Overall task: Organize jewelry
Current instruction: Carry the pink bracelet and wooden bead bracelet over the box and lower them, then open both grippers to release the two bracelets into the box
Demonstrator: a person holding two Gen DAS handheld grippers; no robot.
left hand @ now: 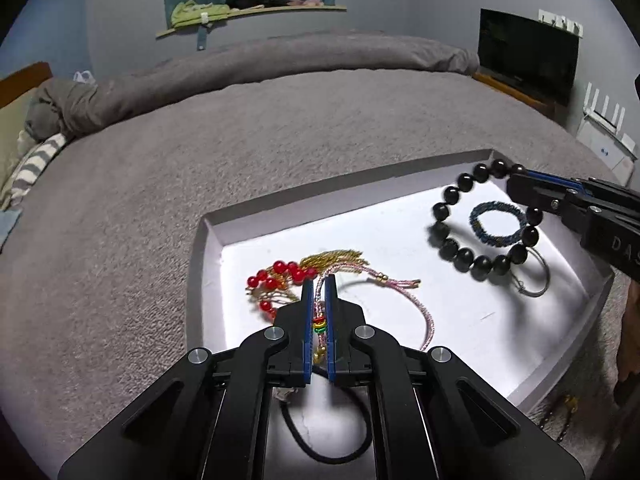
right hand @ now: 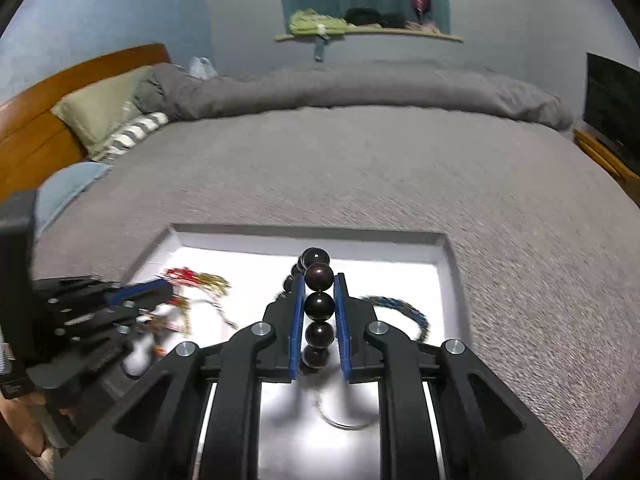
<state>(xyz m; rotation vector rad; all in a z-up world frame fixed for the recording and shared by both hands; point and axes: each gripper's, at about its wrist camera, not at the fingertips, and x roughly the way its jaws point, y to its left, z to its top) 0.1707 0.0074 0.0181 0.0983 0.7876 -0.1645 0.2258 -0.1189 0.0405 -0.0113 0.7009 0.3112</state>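
I have the left hand-held gripper (left hand: 319, 280) closed down on the pink braided cord bracelet (left hand: 400, 292), its blue pads pinching the cord with the small red, yellow and green beads showing in the narrow gap between them. The cord trails off to the right across the floor of the white tray (left hand: 460, 332), and a red bead bracelet with a gold tassel (left hand: 280, 276) lies tangled just beyond the fingertips, touching the pink cord.

My right hand-held gripper (right hand: 319, 280) is clamped on the dark bead bracelet (right hand: 319, 306); in the right wrist view several beads line up between the pads. From the left wrist view that bracelet (left hand: 480, 220) hangs as an open loop off the fingertips, lifted above the far right part of the tray. Beneath it on the tray floor lies a blue woven ring (left hand: 498, 224), and a thin silver hoop (left hand: 534, 276) sits just nearer. A black hair tie (left hand: 324, 436) lies at the near edge, partly hidden under the left gripper body. The tray rests on a grey bed (left hand: 280, 140).
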